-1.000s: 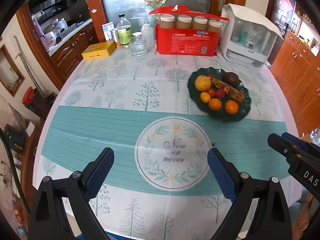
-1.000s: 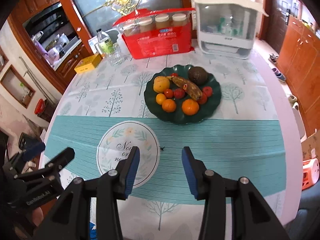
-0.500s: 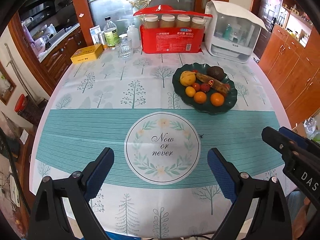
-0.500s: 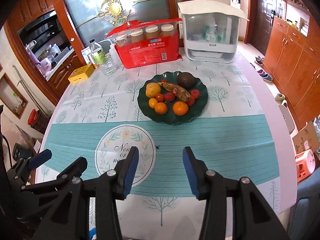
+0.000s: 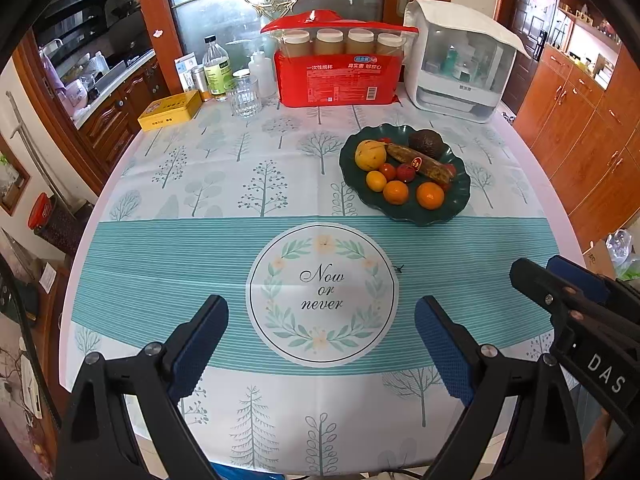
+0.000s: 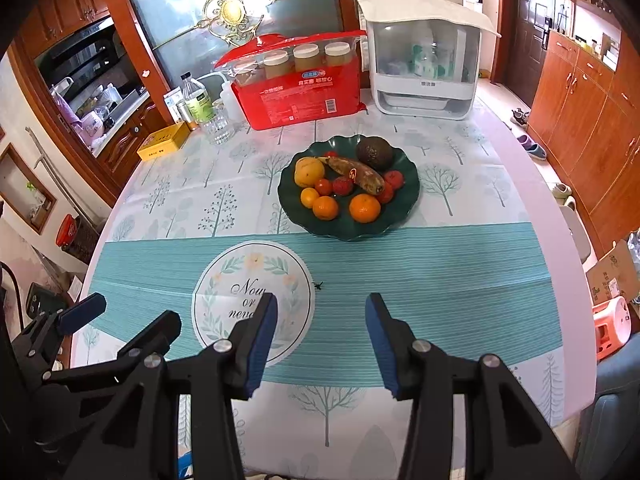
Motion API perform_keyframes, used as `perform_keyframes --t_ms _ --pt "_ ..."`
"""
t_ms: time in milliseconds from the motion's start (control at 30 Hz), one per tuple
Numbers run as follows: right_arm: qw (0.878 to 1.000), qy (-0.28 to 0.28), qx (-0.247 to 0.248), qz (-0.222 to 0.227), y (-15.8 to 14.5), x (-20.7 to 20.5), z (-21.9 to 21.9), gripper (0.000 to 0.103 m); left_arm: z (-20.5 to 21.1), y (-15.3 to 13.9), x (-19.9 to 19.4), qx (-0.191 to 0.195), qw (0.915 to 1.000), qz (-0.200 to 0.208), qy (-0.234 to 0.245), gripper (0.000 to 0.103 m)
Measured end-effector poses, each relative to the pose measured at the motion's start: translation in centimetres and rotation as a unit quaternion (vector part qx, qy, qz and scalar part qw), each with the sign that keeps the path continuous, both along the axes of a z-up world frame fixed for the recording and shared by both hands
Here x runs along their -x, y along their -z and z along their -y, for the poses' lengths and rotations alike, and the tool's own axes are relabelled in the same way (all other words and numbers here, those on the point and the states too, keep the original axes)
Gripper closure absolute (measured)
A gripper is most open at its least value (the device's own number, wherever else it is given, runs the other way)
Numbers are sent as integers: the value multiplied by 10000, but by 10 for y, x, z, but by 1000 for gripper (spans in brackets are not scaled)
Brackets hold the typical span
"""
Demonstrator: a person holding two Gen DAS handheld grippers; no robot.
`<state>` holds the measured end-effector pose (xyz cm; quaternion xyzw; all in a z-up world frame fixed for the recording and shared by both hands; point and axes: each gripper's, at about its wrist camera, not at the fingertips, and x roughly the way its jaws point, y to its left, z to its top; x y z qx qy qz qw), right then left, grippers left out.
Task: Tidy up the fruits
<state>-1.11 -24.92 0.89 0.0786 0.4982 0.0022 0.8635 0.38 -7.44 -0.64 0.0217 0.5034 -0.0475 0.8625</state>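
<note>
Right now all the fruits (image 6: 340, 184) sit together on the green plate (image 6: 408, 200), both claws, left (image 5: 320, 344) and right (image 6: 320, 340), hang apart and empty well short of it, so either sorting is done or picking comes next.

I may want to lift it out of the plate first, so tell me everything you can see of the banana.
The banana is overripe: mostly brown and mottled, with some yellow at its ends, and a small red sticker near its middle. It lies flat and diagonal across the middle of the dark green plate. The avocado sits just behind it; small red fruits crowd against its sides. Whether it rests partly on them cannot be told. Neither gripper touches it.
</note>
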Motion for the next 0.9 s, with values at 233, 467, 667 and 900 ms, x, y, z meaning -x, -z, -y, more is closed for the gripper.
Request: perform_keyframes --t_ms 233,467,667,900 --pt "10000 -15 55 35 -2 2 -3 57 0 -2 1 12 10000 33 -24 9" --pt "10000 -13 59 41 -2 2 -4 57 -2 -1 1 15 10000 40 -11 9" --pt "10000 -10 45 35 -1 3 -5 57 -2 -2 1 16 10000 42 -6 9" --pt "10000 -20 49 38 -3 2 -6 57 -4 -1 1 23 10000 42 -10 9"
